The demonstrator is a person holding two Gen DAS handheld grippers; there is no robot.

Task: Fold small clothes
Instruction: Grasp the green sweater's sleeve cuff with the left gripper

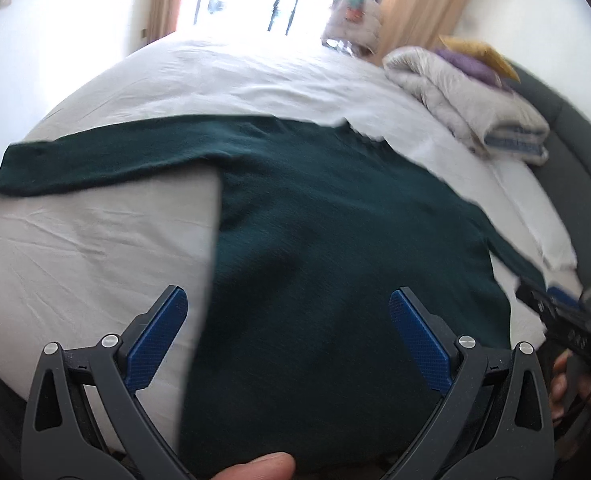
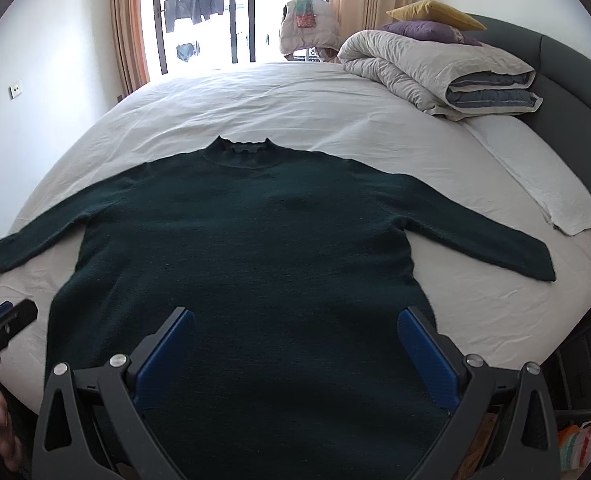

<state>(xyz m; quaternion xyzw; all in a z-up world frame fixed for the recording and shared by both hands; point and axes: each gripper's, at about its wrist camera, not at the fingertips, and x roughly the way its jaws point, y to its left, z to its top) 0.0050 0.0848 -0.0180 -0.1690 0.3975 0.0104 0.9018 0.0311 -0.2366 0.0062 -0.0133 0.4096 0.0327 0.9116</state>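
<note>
Left wrist view: the left gripper [image 1: 287,336], black with blue ribbed pads, hangs with its jaws spread wide and nothing between them. Under it a dark green knitted long-sleeved sweater [image 1: 335,220] lies flat on a white-sheeted bed [image 1: 95,240]. The sweater's hem is nearest the camera and its collar points away toward the bright window. The gripper sits over the sweater's left hem edge, with bare sheet under its left finger. One sleeve stretches far out to the left. The right gripper [image 1: 551,312] shows blurred at the right edge, near the other sleeve.

Right wrist view: the right gripper [image 2: 295,348] is also spread wide and empty, hovering over the middle of the hem. The sweater's body runs lengthwise straight away from it; both sleeves reach out sideways. The left gripper [image 2: 3,324] peeks in at lower left, just beside the hem's left corner, so it seems closer to the left sleeve. A rolled grey duvet [image 2: 435,72] lies well apart by the headboard.
</note>
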